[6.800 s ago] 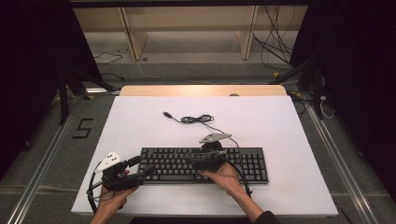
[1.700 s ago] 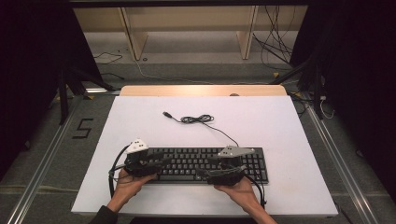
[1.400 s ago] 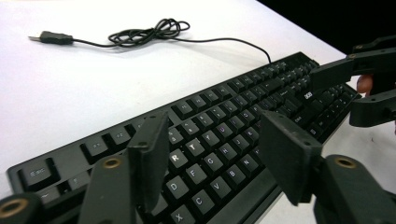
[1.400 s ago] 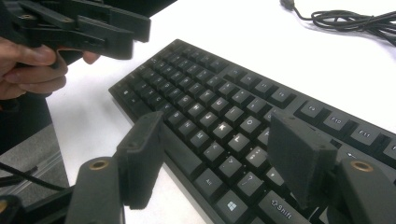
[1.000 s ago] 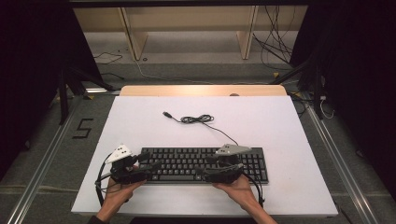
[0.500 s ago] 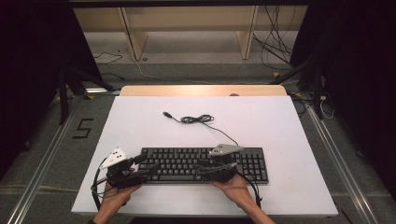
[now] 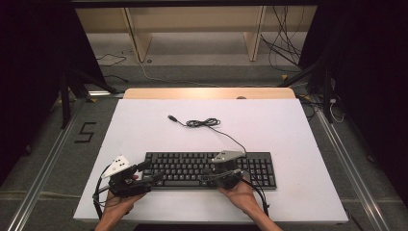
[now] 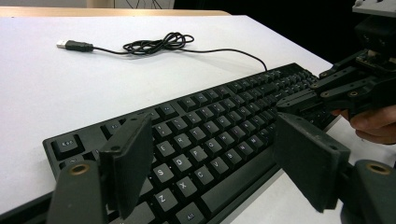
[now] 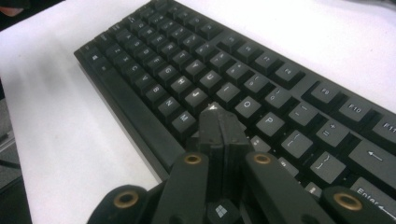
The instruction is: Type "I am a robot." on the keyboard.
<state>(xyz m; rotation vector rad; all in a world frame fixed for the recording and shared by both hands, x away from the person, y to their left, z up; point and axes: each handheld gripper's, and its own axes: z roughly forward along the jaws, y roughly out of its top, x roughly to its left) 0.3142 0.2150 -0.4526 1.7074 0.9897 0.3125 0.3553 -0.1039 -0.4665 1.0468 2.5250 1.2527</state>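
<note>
Two grippers work over one black keyboard (image 7: 209, 169), which lies near the front edge of a white table (image 7: 288, 125), its cable (image 7: 204, 123) coiled behind w/ the USB plug (image 7: 171, 117) loose on the tabletop. Left gripper (image 7: 146, 172): jaws wide apart, hovering over the keyboard's left end, nothing between them. Right gripper (image 7: 204, 174): jaws pressed together into one narrow tip, nothing held, tip down among the letter keys approx. by M/K in the right gripper view (image 9: 219, 126); whether it touches a key, can't tell. Step in hand looks like key-pressing w/ the closed tip. To do it well: keep the tip centred on one cap, push straight down, light force, so neighbours aren't caught; the left gripper could steady the keyboard if it slides. Surface: smooth, matt white board w/ a wood strip (image 7: 209, 93) at the far edge. Room: dark surround, grey floor, loose wires (image 7: 284, 43) and a wooden frame (image 7: 192, 21) beyond.
</note>
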